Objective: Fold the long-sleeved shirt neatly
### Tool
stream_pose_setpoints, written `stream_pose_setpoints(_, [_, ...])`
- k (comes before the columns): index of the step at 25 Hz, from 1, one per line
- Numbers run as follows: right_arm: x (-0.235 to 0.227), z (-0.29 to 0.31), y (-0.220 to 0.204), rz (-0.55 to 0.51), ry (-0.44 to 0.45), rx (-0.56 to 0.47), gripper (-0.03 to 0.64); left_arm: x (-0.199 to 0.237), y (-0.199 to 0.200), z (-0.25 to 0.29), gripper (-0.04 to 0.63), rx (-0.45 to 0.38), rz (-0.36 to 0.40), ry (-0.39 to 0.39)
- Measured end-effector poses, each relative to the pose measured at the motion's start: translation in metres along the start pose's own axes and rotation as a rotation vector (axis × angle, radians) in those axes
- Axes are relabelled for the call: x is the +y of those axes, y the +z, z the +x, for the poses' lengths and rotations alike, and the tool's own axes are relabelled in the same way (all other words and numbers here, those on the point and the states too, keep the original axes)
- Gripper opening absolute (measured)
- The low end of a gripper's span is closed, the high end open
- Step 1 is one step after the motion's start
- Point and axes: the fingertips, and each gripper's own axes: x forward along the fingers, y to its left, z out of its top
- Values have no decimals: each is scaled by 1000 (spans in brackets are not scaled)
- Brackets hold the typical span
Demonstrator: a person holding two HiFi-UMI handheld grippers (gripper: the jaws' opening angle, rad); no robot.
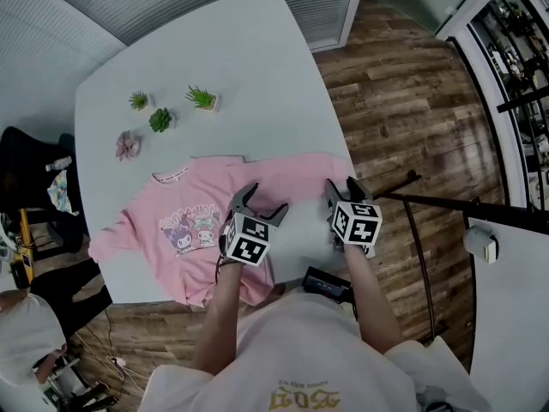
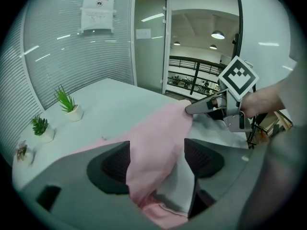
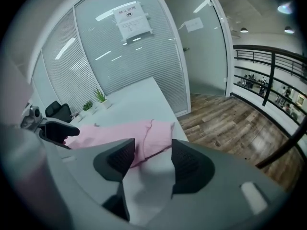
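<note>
Wht table (image 1: 257, 58), wood floor (image 1: 403, 101), glass wall (image 2: 62, 56) — blinds (image 3: 96, 66)

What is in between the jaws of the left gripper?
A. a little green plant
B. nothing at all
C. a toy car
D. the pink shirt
D: in the left gripper view, a fold of the pink shirt runs up between the jaws of the left gripper, which stand apart around it. The little plants sit far off on the table.
</note>
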Motion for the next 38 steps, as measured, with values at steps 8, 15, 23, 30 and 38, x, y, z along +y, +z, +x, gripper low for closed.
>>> stream_pose_setpoints(8, [4,3,-6,-117,-18,64,54,5,-6,-9,362,4,-14,14])
stream_pose_setpoints(15, [10,-4,-1,-88,-8,30,40,9,-6,-12,362,-6,-20,16])
stream_pose_setpoints(23, [18,-21,17,-48,11,-42,38,16,-2,-22,363,-36,-52,23])
stream_pose_setpoints(30, [15,-38,44,-29,19,-111,38,25,0,-39,364,-67,-86,48])
stream_pose_setpoints(38, [5,-65,67,7,10,-186,38,28,1,-83,365,-99,-140,66])
